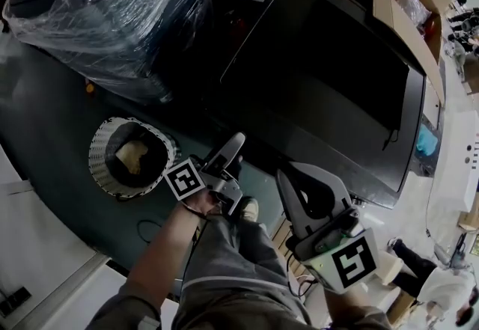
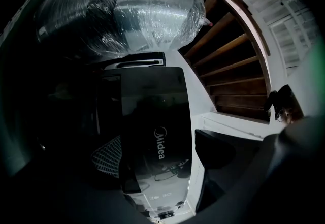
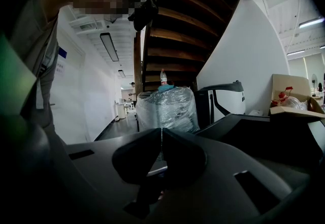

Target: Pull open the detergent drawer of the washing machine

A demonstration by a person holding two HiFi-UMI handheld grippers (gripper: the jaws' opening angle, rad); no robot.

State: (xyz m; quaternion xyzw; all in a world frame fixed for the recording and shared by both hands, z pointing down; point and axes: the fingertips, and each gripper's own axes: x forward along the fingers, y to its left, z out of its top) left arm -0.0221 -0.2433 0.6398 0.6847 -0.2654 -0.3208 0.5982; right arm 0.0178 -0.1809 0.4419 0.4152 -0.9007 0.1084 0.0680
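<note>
The washing machine [image 1: 329, 74] stands at about one o'clock from both grippers, clear of them; its detergent drawer cannot be made out. The left gripper [image 1: 230, 150] faces the machine, jaws apart and empty. The right gripper [image 3: 161, 153] has its jaws pressed together on nothing.

Place looked like indoor storage or test area, not lived-in home. Midea washing machine [image 1: 329, 74] stood unplumbed on dark floor beneath open wooden staircase [image 3: 177, 30]. Bulky item in clear plastic wrap [image 1: 120, 7] stood just beside it. Opened cardboard box [image 1: 404, 14] with bagged contents sat near machine's far side. White appliance [image 3: 228, 101] stood behind. White walls and strip ceiling light [image 3: 109, 45] ran along bare corridor [image 3: 119, 121]. Only household touch was mesh laundry basket [image 1: 131, 156] on floor.
</note>
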